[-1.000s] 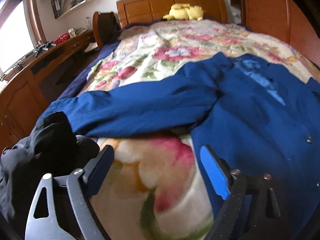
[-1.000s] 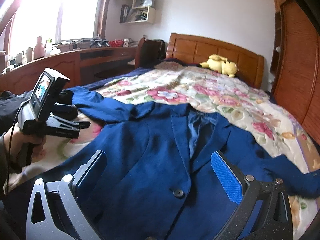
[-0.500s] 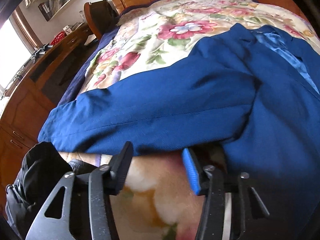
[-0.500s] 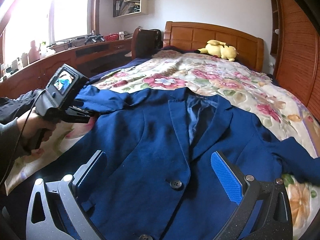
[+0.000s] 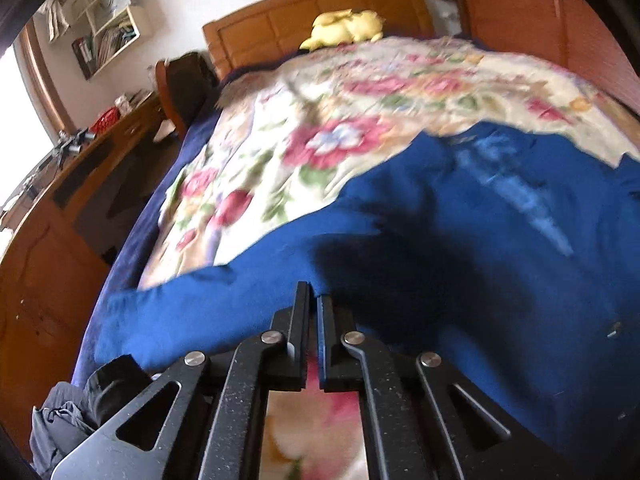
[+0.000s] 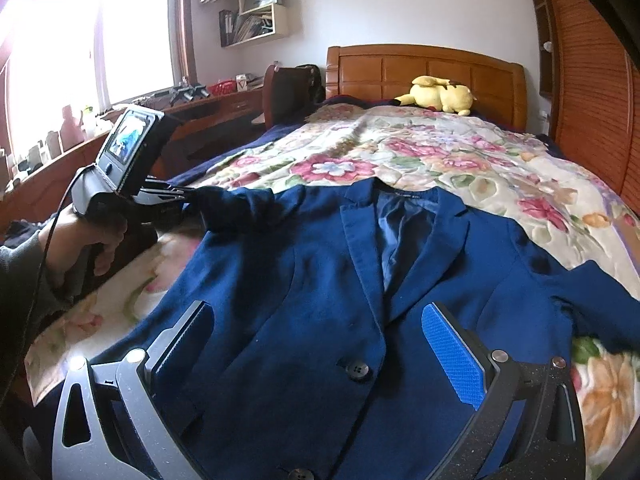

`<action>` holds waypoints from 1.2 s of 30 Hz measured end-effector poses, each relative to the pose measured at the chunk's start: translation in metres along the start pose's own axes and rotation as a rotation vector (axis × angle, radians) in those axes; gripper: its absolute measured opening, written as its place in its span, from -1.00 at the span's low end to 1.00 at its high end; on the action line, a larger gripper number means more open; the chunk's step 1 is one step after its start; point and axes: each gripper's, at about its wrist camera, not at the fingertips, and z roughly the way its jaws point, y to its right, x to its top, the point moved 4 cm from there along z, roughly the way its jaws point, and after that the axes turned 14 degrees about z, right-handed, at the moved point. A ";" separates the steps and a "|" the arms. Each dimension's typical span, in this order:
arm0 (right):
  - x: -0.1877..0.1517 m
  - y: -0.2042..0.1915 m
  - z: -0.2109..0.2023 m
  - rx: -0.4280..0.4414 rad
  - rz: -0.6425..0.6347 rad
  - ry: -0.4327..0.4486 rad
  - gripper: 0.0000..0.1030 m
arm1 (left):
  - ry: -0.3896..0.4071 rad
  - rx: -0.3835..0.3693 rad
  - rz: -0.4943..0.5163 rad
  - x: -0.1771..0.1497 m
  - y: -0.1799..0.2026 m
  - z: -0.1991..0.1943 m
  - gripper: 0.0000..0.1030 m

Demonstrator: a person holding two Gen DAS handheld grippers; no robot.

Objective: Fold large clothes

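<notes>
A dark blue jacket [image 6: 320, 280] lies front up on the floral bed, collar toward the headboard, buttons toward me. In the left wrist view its body [image 5: 500, 260] fills the right side and its sleeve [image 5: 192, 312] runs left. My left gripper [image 5: 314, 292] has its jaws closing tight on the sleeve's lower edge, with the cloth pinched between them. The right wrist view shows that gripper [image 6: 188, 196] in a person's hand, holding the sleeve [image 6: 240, 204] raised off the bed. My right gripper [image 6: 316, 308] hovers open over the jacket's front, with nothing between its fingers.
The floral blanket [image 6: 440, 156] covers the bed up to a wooden headboard [image 6: 424, 68], where a yellow plush toy [image 6: 438, 94] lies. A wooden desk [image 5: 60, 184] and chair [image 6: 288, 88] run along the left. Dark clothing [image 5: 68, 416] lies at the bed's near left corner. A wooden wardrobe [image 6: 588, 80] stands on the right.
The left gripper's jaws went from wide apart to closed on the sleeve's edge, then rose and lifted the sleeve. The right gripper stayed open over the jacket, hardly moving.
</notes>
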 end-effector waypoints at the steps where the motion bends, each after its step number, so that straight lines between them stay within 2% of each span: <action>1: 0.000 0.000 -0.002 0.000 0.004 0.006 1.00 | 0.014 -0.015 -0.001 0.004 0.005 -0.005 -0.93; 4: 0.001 -0.001 -0.009 0.020 0.026 0.015 1.00 | 0.051 -0.062 0.021 0.015 0.030 -0.026 -0.93; 6: 0.003 0.001 -0.012 0.036 0.044 0.021 1.00 | 0.059 -0.064 0.048 0.017 0.047 -0.035 -0.93; 11: 0.004 0.003 -0.023 -0.021 0.017 0.073 1.00 | 0.040 -0.059 0.052 0.006 0.066 -0.039 -0.87; 12: 0.003 0.004 -0.023 -0.021 0.021 0.074 1.00 | 0.034 -0.065 0.049 0.005 0.066 -0.038 -0.83; 13: 0.002 0.005 -0.024 -0.017 0.029 0.073 1.00 | 0.024 -0.089 0.046 0.000 0.065 -0.037 -0.69; 14: 0.002 0.005 -0.024 -0.014 0.035 0.072 1.00 | 0.018 -0.097 0.048 -0.002 0.066 -0.037 -0.46; 16: 0.001 0.005 -0.025 -0.011 0.040 0.072 1.00 | 0.008 -0.098 0.064 -0.008 0.063 -0.041 -0.26; 21: 0.003 0.007 -0.026 -0.005 0.050 0.075 1.00 | -0.010 -0.073 0.120 -0.025 0.057 -0.051 -0.07; 24: 0.004 0.006 -0.030 -0.001 0.055 0.072 1.00 | -0.053 -0.026 0.146 -0.036 0.045 -0.040 -0.01; 28: 0.002 0.004 -0.026 -0.001 0.048 0.059 1.00 | -0.079 -0.008 0.114 -0.046 0.024 -0.019 0.42; 36: 0.002 0.005 -0.009 0.003 0.026 0.011 1.00 | -0.168 -0.003 0.082 -0.058 0.001 0.035 0.43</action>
